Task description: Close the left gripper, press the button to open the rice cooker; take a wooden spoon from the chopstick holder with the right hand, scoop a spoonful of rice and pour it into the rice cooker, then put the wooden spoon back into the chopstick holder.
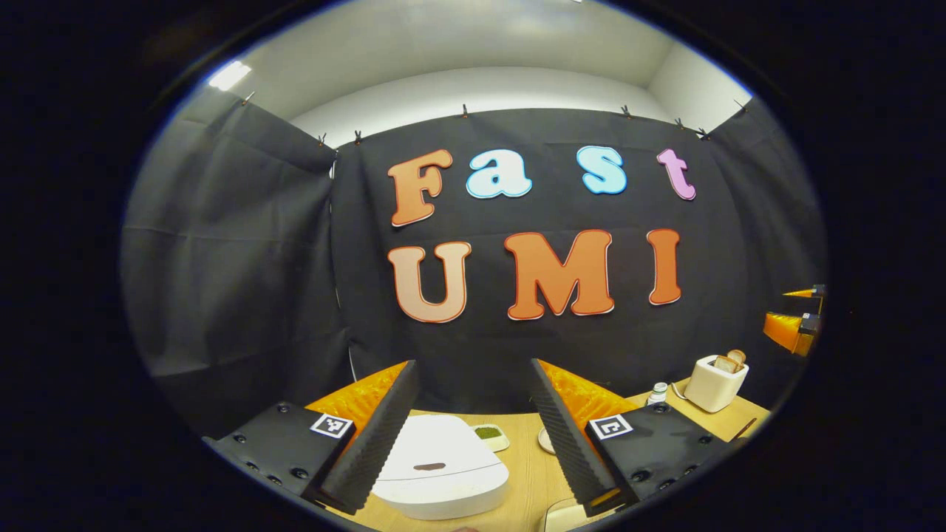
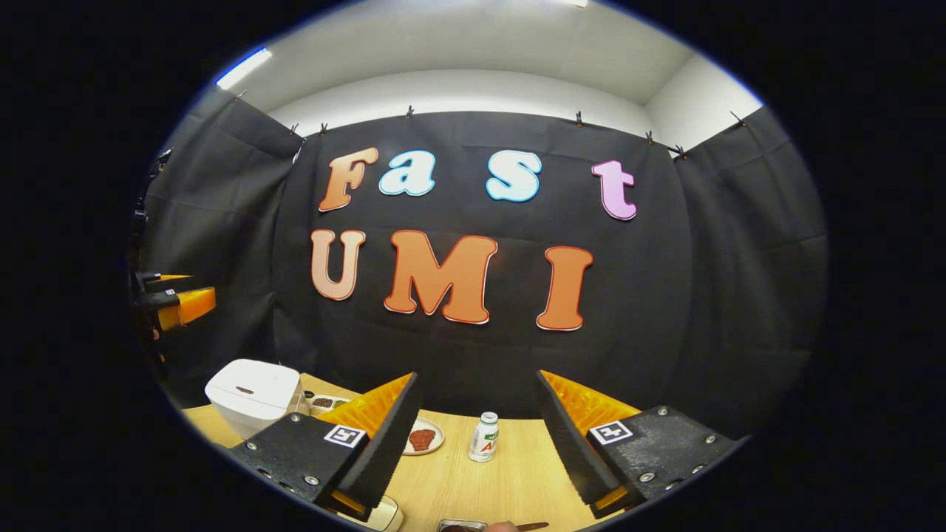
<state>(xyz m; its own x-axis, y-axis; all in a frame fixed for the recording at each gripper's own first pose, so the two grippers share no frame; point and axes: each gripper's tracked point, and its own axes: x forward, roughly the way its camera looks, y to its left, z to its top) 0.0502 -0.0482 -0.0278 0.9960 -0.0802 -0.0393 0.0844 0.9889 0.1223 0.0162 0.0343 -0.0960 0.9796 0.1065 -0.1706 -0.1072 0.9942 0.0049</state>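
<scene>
In the left gripper view, the left tongs (image 1: pixel 473 432) hang with their jaws spread wide and nothing between them, above the wooden table (image 1: pixel 528 473). The white rice cooker (image 1: pixel 440 465) sits just below and between the fingers, lid down. The risk here is plain: the task wants these tongs closed before the button is pressed, and with the jaws apart a finger could straddle the button or slide off the smooth lid and nudge the cooker instead. A small dish of green stuff (image 1: pixel 489 434) sits just behind the cooker, and a toaster (image 1: pixel 715 380) stands well off to the right.

In the right gripper view, the right tongs (image 2: pixel 479 436) are likewise wide open and empty. The rice cooker (image 2: pixel 253 395) shows at the far left, a plate (image 2: pixel 423 437) and a small bottle (image 2: pixel 484 437) near the middle. The chopstick holder cannot be made out; a thin brown tip at the bottom edge may be the spoon. Reaching down for it half-blind, the tongs could tip the upright bottle.
</scene>
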